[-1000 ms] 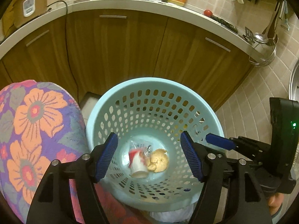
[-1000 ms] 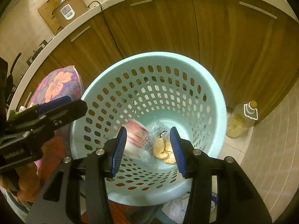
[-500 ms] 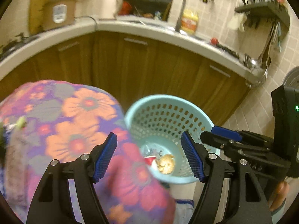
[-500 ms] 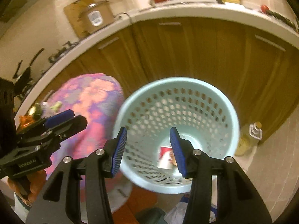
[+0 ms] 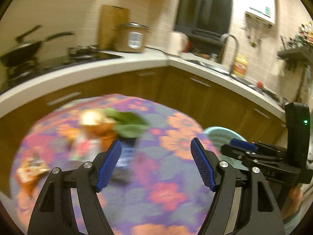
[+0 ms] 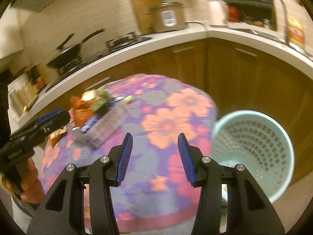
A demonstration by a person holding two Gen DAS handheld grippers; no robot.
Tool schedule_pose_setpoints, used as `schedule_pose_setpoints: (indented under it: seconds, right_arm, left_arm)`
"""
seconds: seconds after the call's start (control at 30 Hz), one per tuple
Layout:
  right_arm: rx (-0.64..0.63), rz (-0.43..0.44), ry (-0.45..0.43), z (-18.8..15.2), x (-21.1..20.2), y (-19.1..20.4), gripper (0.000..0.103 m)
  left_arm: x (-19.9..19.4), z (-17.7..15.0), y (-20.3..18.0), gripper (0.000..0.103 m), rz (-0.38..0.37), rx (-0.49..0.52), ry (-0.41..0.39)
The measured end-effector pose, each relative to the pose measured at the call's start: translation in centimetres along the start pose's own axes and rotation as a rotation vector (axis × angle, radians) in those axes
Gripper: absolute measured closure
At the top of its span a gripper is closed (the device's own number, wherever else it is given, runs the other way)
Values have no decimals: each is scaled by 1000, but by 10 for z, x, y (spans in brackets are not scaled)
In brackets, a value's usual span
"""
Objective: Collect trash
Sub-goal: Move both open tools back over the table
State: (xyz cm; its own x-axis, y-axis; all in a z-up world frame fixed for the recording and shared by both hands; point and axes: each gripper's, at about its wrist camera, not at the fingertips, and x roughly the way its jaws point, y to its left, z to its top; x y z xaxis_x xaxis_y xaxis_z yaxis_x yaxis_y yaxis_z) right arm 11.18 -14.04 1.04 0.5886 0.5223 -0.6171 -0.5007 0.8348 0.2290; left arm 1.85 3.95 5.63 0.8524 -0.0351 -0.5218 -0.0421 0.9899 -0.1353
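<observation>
A round table with a floral cloth [image 5: 160,156] [image 6: 168,125] holds blurred trash at its far left: green leaves [image 5: 129,125] [image 6: 100,99], orange scraps [image 5: 97,127] [image 6: 82,111], a wrapper [image 5: 29,168] and a grey-blue packet [image 6: 105,125]. The pale blue perforated bin [image 6: 254,143] stands on the floor right of the table; its rim shows in the left wrist view [image 5: 221,135]. My left gripper [image 5: 156,166] is open and empty above the cloth. My right gripper [image 6: 154,156] is open and empty over the table's near edge.
A curved white counter [image 5: 137,62] on brown cabinets [image 6: 244,74] rings the back, with a rice cooker [image 5: 133,39], pans [image 6: 68,52], a sink tap [image 5: 232,45] and a yellow bottle [image 5: 239,66]. Tiled floor [image 6: 293,205] lies beside the bin.
Both grippers have risen and swung left, away from the bin's inside toward the table. The trash pile on the cloth has come into view. Both stay open and empty.
</observation>
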Motion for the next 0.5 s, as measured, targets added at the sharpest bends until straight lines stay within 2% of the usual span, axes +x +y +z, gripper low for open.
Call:
schedule_pose_setpoints:
  seconds: [0.23,0.4,0.5]
  right_arm:
    - [-97,64,22,6,26,61,59]
    - [-157,101,23,11,44,102,59]
    - [-181,113,25,15,57,121,59]
  left_arm:
    - [-42,-12,82,30,193,-71,-45]
    - [-51,-24,139,30,303,-151,-25]
    - [-46,-32,173,30,343,-205,7]
